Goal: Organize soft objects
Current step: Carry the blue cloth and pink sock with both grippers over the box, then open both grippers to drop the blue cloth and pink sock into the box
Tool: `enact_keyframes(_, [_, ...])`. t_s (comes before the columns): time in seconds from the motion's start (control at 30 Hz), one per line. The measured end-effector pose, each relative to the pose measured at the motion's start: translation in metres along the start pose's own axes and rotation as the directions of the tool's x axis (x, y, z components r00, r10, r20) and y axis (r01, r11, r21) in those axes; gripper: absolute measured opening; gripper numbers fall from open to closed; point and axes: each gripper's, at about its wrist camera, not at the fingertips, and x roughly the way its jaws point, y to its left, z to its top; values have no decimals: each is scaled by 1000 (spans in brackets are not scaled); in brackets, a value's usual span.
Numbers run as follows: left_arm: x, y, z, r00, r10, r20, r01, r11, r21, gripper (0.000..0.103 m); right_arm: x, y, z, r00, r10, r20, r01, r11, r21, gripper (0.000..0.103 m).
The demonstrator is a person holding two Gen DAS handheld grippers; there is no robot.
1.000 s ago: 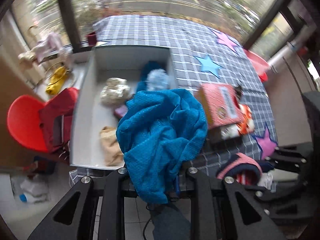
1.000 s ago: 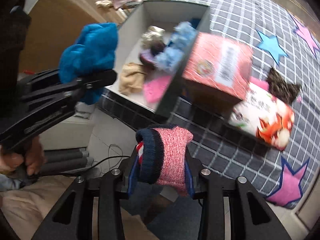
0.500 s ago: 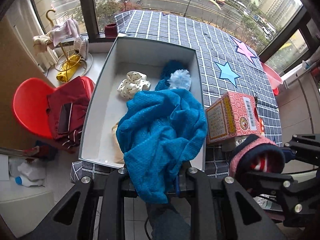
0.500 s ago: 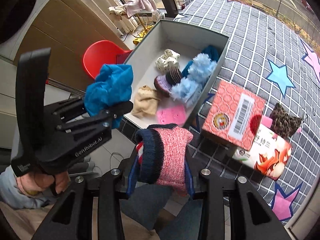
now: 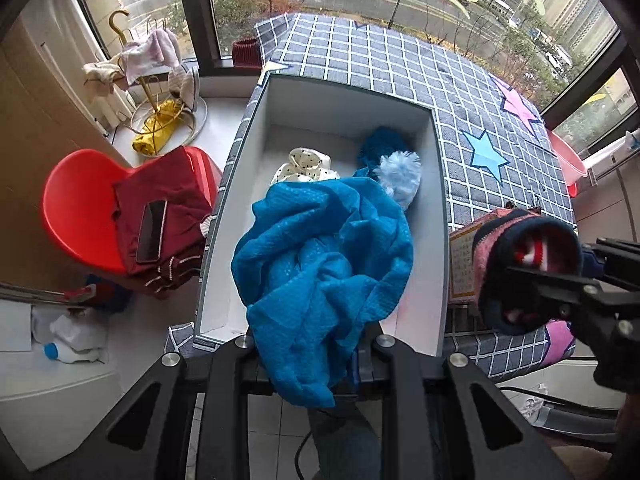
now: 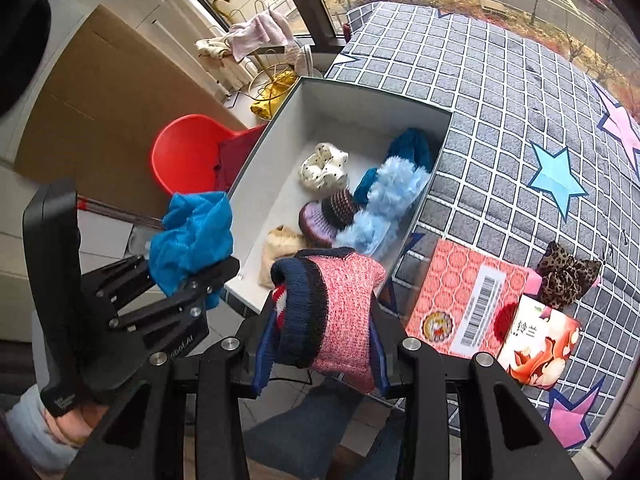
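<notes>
My left tongs [image 5: 316,344]: clamped on blue mesh cloth [image 5: 320,272], hanging over the near end of the white box [image 5: 436,184]. My right tongs [image 6: 320,344]: clamped on pink-and-navy knit hat [image 6: 336,312], just off the box's near corner. In box: spotted cream piece [image 6: 324,166], light-blue fluffy piece [image 6: 384,210]

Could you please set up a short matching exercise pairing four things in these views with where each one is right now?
1. blue cloth
2. pink knit hat
3. dotted hat
4. leopard scrunchie

a. lying in the white box
b. on the checked cover, outside the box
c. in the left gripper
d. in the right gripper

Pairs: 1-c, 2-d, 3-a, 4-b
</notes>
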Motion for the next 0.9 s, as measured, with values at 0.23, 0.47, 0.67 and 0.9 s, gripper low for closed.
enact_keyframes(0.23, [19,4,5,998,15,-63,-15,1000,-1,26,20,6,4,999,-1,-51,2,1000,10,40])
enact_keyframes(0.47, [35,8,4,992,30,-122,-32,999,-11,26,31,5,4,996,-1,-88,3,1000,23,40])
enact_keyframes(0.67, [42,9,3,990,31,-141,-33,999,-16,27,37,5,7,994,-9,-108,11,1000,21,40])
enact_keyframes(0.9, [47,9,4,987,26,-156,-29,999,-17,27,39,6,10,993,-17,-115,19,1000,13,40])
